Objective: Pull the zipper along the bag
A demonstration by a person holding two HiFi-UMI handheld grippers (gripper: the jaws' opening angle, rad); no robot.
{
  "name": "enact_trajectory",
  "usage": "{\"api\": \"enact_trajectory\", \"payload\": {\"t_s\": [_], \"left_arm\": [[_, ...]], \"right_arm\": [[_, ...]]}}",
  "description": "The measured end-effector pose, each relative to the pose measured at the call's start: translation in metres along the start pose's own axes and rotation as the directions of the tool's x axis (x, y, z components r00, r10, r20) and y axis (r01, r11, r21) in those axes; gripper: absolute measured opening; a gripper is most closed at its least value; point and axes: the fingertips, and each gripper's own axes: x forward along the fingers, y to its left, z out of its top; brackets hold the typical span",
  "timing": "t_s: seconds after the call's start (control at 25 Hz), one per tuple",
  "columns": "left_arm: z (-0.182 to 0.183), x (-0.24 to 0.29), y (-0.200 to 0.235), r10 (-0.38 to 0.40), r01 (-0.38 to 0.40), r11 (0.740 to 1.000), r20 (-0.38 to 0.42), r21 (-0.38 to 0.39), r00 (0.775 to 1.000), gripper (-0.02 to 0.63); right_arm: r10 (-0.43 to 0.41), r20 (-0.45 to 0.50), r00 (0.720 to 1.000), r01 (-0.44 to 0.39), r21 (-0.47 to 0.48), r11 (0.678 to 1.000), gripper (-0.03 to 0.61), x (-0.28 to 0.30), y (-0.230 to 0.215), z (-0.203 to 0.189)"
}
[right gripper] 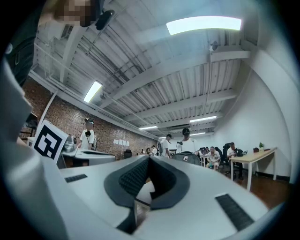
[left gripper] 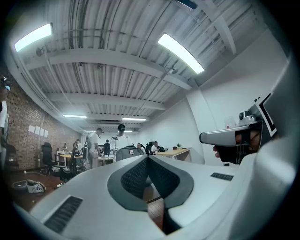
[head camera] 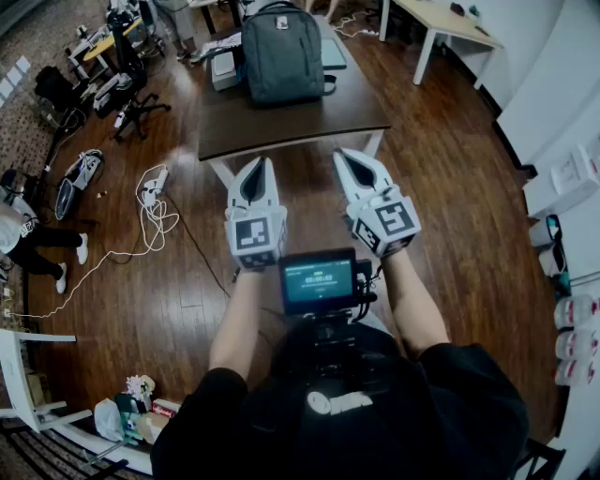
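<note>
A dark grey backpack (head camera: 283,52) stands upright on a dark brown table (head camera: 281,122) ahead of me in the head view. My left gripper (head camera: 257,166) and right gripper (head camera: 349,159) hover side by side just short of the table's near edge, well apart from the bag. Both are shut with nothing between the jaws. In the left gripper view the left gripper (left gripper: 148,158) points level, and the bag (left gripper: 127,152) shows small in the distance. The right gripper (right gripper: 149,159) tilts slightly up in its own view, with the bag (right gripper: 186,158) just over its tips. I cannot make out the zipper.
Cables and a power strip (head camera: 153,190) lie on the wooden floor at left, near office chairs (head camera: 127,89) and bags. A white desk (head camera: 441,28) stands at back right, white cabinets (head camera: 562,169) along the right. Several people stand and sit in the background.
</note>
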Motion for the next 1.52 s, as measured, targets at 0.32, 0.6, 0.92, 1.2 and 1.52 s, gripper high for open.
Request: {"api": "enact_trajectory", "payload": {"t_s": [0.32, 0.6, 0.92, 1.2, 1.52], "left_arm": [[-0.005, 0.078, 0.012, 0.024, -0.025, 1.000, 0.031, 0.018, 0.999, -0.006], [-0.011, 0.166, 0.029, 0.061, -0.061, 0.998, 0.024, 0.003, 0.998, -0.006], [-0.018, 0.240, 0.029, 0.094, -0.094, 0.996, 0.009, -0.010, 0.996, -0.006], [-0.021, 0.273, 0.025, 0.128, -0.128, 0.992, -0.007, -0.004, 0.992, -0.006], [-0.033, 0.303, 0.048, 0.123, -0.124, 0.992, -0.022, -0.023, 0.992, -0.006]], "right_arm": [[0.010, 0.034, 0.999, -0.011, 0.027, 1.000, 0.012, 0.061, -0.063, -0.006], [0.054, 0.020, 0.998, -0.055, 0.061, 0.997, 0.012, 0.125, -0.119, -0.026], [0.115, -0.027, 0.993, -0.112, 0.088, 0.990, 0.012, 0.173, -0.170, -0.037], [0.156, 0.007, 0.988, -0.156, 0.083, 0.984, 0.012, 0.195, -0.203, -0.039], [0.161, 0.009, 0.987, -0.161, 0.082, 0.983, 0.012, 0.231, -0.214, -0.047]]}}
